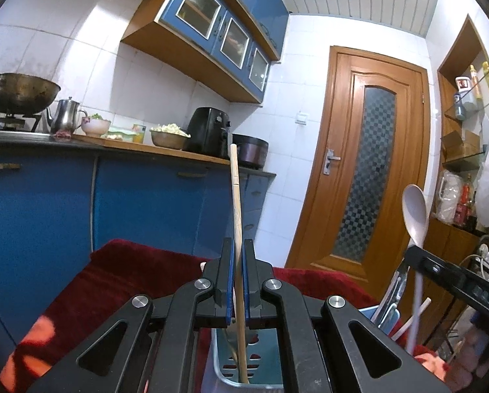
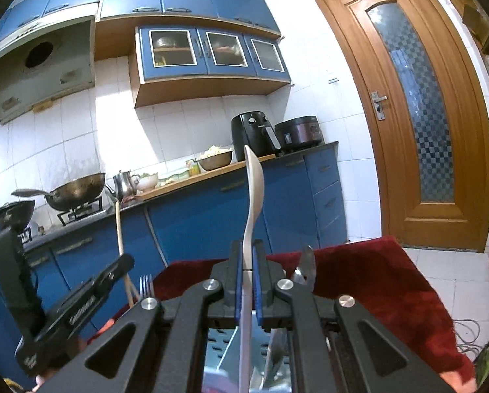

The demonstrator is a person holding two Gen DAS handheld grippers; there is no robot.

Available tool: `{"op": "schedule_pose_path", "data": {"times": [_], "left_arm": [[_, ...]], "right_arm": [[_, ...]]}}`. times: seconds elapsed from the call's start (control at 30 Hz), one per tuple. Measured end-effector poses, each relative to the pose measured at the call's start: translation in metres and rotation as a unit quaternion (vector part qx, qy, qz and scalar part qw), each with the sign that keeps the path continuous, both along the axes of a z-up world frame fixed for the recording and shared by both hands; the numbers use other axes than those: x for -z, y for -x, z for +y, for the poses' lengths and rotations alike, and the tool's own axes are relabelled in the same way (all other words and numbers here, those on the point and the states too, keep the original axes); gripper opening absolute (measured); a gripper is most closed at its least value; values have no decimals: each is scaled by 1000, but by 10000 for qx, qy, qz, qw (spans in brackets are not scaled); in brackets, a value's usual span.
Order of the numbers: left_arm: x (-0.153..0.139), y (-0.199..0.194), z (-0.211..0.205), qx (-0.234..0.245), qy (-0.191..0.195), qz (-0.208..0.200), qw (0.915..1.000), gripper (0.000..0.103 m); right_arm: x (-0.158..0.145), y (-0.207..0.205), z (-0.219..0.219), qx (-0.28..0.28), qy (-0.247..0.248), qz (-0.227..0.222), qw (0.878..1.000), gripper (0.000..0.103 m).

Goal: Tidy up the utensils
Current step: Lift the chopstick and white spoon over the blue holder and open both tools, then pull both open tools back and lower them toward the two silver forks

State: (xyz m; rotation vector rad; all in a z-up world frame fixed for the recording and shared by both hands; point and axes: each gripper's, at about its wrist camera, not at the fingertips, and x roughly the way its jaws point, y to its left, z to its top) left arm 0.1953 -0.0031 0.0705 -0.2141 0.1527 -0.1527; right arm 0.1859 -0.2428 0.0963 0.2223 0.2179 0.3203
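My left gripper (image 1: 238,245) is shut on a wooden chopstick (image 1: 236,203) that stands upright, its lower end inside a pale blue slotted utensil holder (image 1: 231,373). My right gripper (image 2: 247,249) is shut on the handle of a grey spoon (image 2: 254,190), bowl up, its lower end over the same holder (image 2: 221,344). The spoon (image 1: 414,213) and right gripper also show at the right in the left wrist view. A fork (image 2: 146,286) and a metal spoon (image 2: 305,268) stand up from the holder. The left gripper (image 2: 123,265) shows at the left with the chopstick (image 2: 120,229).
The holder rests on a dark red cloth (image 2: 391,281). Behind is a blue kitchen counter (image 1: 146,150) with a wok (image 1: 18,91), kettle (image 1: 66,116), bowls, an air fryer (image 1: 208,132) and a rice cooker (image 1: 249,154). A wooden door (image 1: 359,163) is at the right.
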Motion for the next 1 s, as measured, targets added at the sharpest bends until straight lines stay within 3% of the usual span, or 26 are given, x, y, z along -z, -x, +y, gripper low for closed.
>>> {"op": "schedule_pose_path", "data": {"times": [0.2, 0.4, 0.57, 0.73, 0.87, 1.0], "left_arm": [[5, -2, -5, 78, -90, 65, 9999, 4], [8, -3, -10, 129, -174, 220, 9995, 4], [7, -6, -12, 188, -133, 467, 9986, 17], [-2, 1, -9, 207, -37, 535, 9983, 21], [-9, 12, -8, 243, -51, 587, 9980, 29], [-13, 25, -6, 331, -165, 703, 9968, 30]], "right_arm": [[13, -7, 15, -32, 425, -79, 9991, 7], [25, -8, 19, -117, 622, 196, 9978, 10], [22, -1, 17, -164, 585, 206, 9979, 26], [9, 11, 15, -164, 478, 66, 9987, 34], [-1, 25, 14, -152, 367, -32, 9992, 35], [-6, 38, 15, -139, 372, 66, 9992, 35]]}}
